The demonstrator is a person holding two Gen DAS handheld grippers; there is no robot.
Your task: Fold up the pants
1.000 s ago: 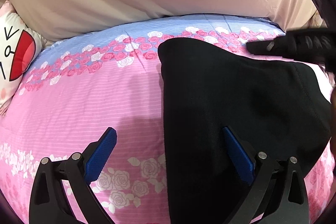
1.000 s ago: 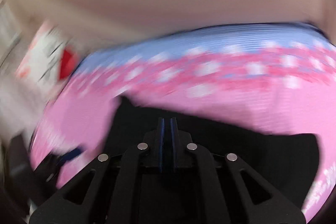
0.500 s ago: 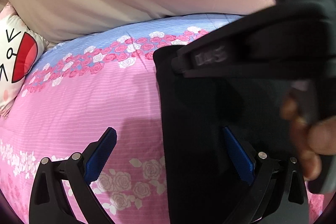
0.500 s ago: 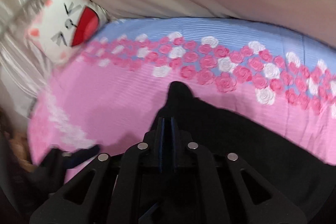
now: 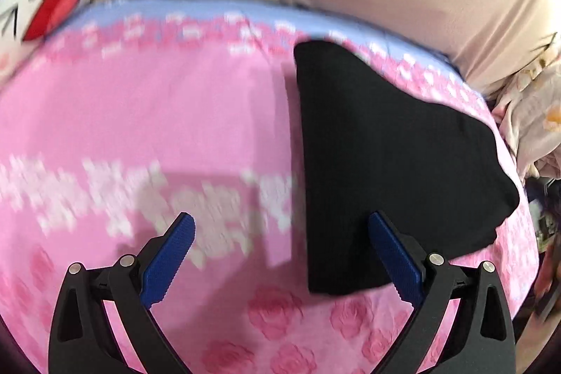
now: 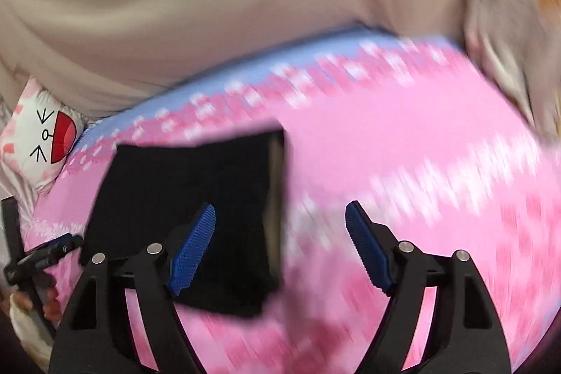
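From the left wrist view, the left gripper (image 5: 280, 251) is spread wide with nothing between its blue pads (image 5: 168, 258). The black pants (image 5: 385, 156) lie on the pink rose-print bedspread (image 5: 175, 114), ahead and to the right of the gripper, already reduced to a compact dark block with a straight left edge and a sloping far side. The right pad overlaps the near corner of the cloth in the picture, but whether it touches is unclear — the frame is blurred.

From the right wrist view, the right gripper (image 6: 280, 247) is likewise released and empty. The pants (image 6: 189, 212) sit to its left as a roughly square packet; layered edges show along the packet's right side, which suggests several folds stacked. The left gripper shows at the far left edge, beside the pants.

Judging from this, the folding looks essentially done — at most a last tidy or one more halving is left, and neither tool is on the cloth.

The surface is a soft bed, pink with a lilac-blue band at the far side. Behind it rises a beige headboard or cushion (image 6: 245, 6); a white cartoon-face pillow (image 6: 45, 139) sits at the left, pale bedding (image 5: 526, 114) at the right.
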